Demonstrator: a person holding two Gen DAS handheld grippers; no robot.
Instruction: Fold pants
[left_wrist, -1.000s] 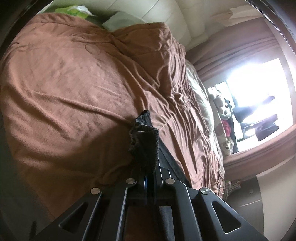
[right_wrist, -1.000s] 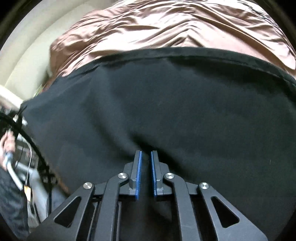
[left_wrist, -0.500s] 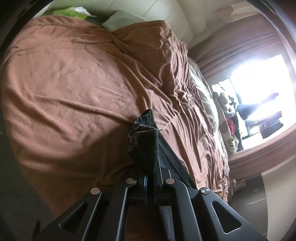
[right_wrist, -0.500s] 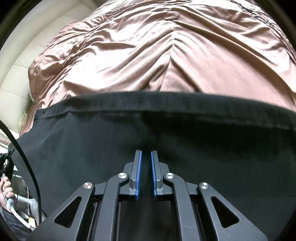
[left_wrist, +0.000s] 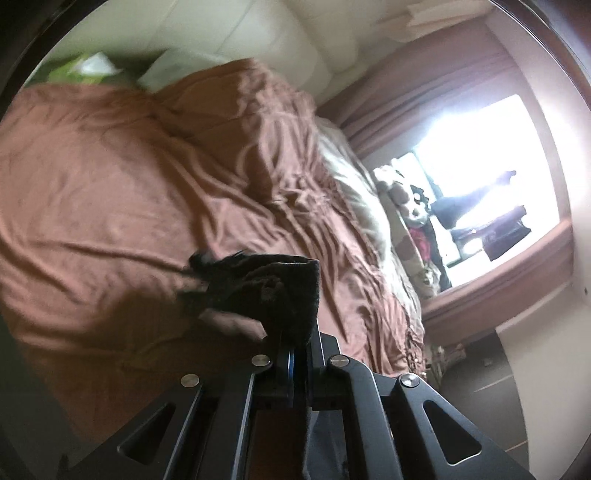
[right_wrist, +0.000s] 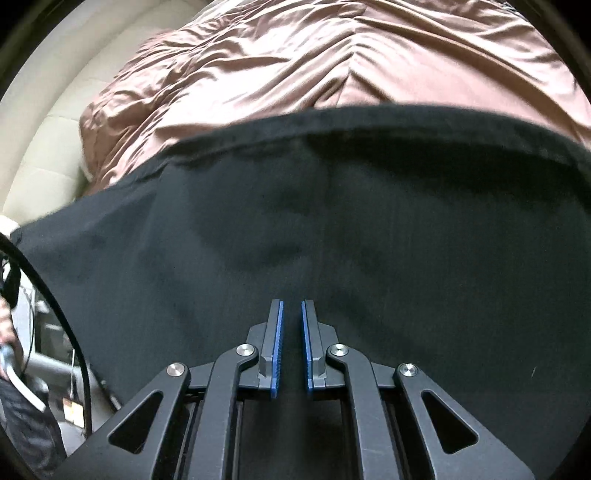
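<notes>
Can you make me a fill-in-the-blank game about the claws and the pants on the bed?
1. The left claw is pinching a bunch of ____ cloth.
2. The pants lie on a ____ bedspread.
3. The right claw has ____ pads.
4. Bright light comes through the ____.

Missing words: black; brown; blue; window

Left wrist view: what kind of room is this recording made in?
Most likely a bedroom: a bed under a rumpled brown cover, a pale padded headboard, and a curtained bright window.
</notes>
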